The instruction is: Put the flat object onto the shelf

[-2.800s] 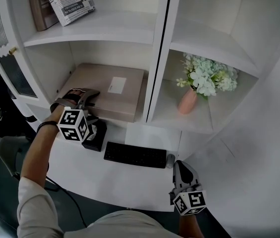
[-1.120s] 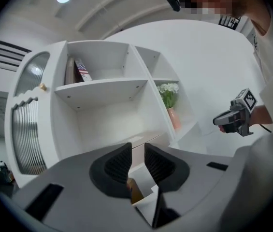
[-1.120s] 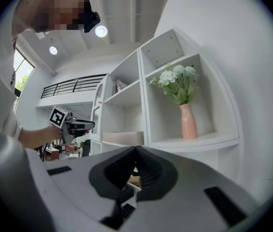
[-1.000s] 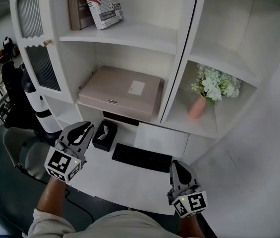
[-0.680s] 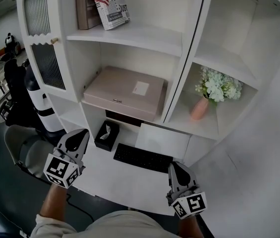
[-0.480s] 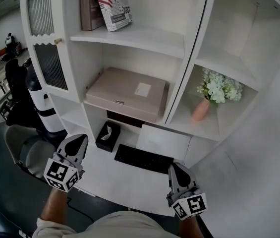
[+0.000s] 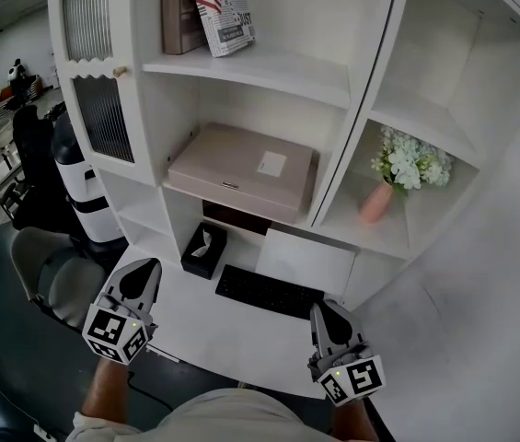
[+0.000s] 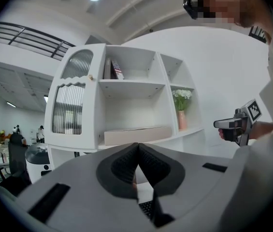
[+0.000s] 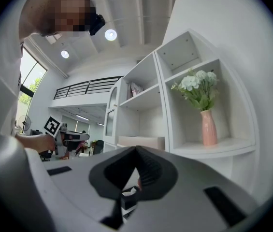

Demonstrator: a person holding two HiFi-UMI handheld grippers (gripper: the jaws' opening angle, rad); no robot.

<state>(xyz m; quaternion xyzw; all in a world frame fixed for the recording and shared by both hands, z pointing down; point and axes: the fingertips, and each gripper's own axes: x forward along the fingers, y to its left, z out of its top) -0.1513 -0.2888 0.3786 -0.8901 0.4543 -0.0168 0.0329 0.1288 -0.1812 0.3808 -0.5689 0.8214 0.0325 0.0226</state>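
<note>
Head view: flat box (image 7: 241,159) on shelf (image 7: 338,155); left gripper (image 7: 143,267) and right gripper (image 7: 322,308) closed, empty, at worktop's (image 7: 204,330) front edge; placement apparently complete; next, withdraw.

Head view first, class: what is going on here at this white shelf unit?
A person holds a gripper in each hand. The left gripper and the right gripper hang low over the front edge of the desk, both with jaws shut on nothing. The flat beige box already lies on a shelf of the white shelf unit, and neither gripper touches it. So the placing looks done.
</note>
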